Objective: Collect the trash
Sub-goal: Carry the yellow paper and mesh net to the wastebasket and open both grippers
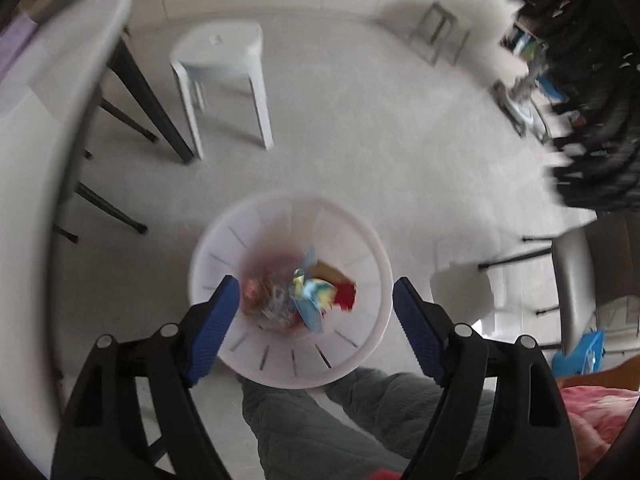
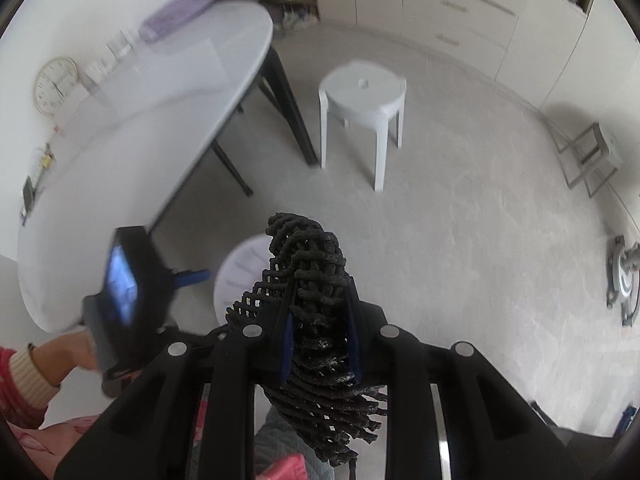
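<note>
A white slotted trash bin stands on the floor below my left gripper. It holds colourful wrappers: blue, yellow and red pieces. My left gripper is open and empty, its blue pads spread over the bin's rim. My right gripper is shut on a black knotted mesh mat, which sticks up past the fingers and hangs below them. The same mat shows at the right edge of the left wrist view. The bin is partly hidden behind the mat in the right wrist view.
A white round table with black legs stands to the left, with a purple case on it. A white stool stands on the grey floor beyond. A metal step stool is at the right, cabinets behind.
</note>
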{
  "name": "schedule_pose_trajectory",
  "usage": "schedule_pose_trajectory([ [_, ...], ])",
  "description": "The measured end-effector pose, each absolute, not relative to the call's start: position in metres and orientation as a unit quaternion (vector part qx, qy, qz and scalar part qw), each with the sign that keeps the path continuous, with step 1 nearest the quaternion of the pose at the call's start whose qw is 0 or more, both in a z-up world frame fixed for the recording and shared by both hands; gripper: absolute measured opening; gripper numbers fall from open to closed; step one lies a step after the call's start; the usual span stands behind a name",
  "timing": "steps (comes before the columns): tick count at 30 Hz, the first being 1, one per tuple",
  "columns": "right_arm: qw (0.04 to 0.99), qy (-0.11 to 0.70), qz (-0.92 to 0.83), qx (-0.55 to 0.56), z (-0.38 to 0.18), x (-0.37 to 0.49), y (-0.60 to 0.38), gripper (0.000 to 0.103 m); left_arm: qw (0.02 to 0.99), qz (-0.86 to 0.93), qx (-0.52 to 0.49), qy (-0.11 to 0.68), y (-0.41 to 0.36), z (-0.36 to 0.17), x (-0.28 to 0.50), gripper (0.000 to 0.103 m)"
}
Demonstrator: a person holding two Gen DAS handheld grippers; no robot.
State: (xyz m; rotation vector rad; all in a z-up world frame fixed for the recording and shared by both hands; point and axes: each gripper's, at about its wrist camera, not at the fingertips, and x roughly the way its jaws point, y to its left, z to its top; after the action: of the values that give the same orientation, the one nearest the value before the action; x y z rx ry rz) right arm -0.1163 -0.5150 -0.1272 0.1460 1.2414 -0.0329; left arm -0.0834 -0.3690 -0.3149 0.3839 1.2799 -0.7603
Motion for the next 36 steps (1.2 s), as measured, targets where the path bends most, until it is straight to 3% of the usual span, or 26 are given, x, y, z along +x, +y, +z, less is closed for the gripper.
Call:
schedule_pose_trajectory([
  [4, 0.799, 0.598, -0.016, 0.062, -0.149, -0.117, -0.51, 0.023, 0.713, -0.328, 0.169, 0.596, -0.373, -0.346, -0.086, 0.076],
  [7, 0.797, 0.601, -0.011, 0.064, -0.154, -0.117, -0.504, 0.023, 0.723, -0.319, 0.169, 0.588, -0.37, -0.339, -0.086, 0.076],
  [10, 0.803, 0.594, -0.003, 0.056, -0.149, -0.119, -0.5, 0.024, 0.738, -0.313, 0.164, 0.575, -0.362, -0.309, -0.091, 0.077],
  [15, 0.815, 0.577, -0.003, 0.055, -0.14, -0.12, -0.506, 0.024, 0.775, -0.302, 0.169, 0.529, -0.344, -0.234, -0.102, 0.094],
  [19, 0.822, 0.568, 0.001, 0.052, -0.149, -0.118, -0.503, 0.025, 0.8, -0.283, 0.174, 0.499, -0.329, -0.182, -0.111, 0.095],
  [24, 0.82, 0.569, 0.032, 0.059, -0.19, -0.109, -0.485, 0.025, 0.826, -0.225, 0.124, 0.501, -0.3, -0.135, -0.115, 0.095],
  [31, 0.788, 0.606, 0.072, 0.073, -0.285, -0.085, -0.452, 0.028, 0.84, -0.164, 0.122, 0.503, -0.284, -0.124, -0.121, 0.095],
  [34, 0.767, 0.631, 0.079, 0.087, -0.323, -0.076, -0.444, 0.042, 0.844, -0.143, 0.125, 0.502, -0.286, -0.127, -0.124, 0.095],
  [36, 0.759, 0.644, 0.071, 0.071, -0.342, -0.073, -0.437, 0.076, 0.844, -0.138, 0.129, 0.502, -0.289, -0.124, -0.126, 0.095],
])
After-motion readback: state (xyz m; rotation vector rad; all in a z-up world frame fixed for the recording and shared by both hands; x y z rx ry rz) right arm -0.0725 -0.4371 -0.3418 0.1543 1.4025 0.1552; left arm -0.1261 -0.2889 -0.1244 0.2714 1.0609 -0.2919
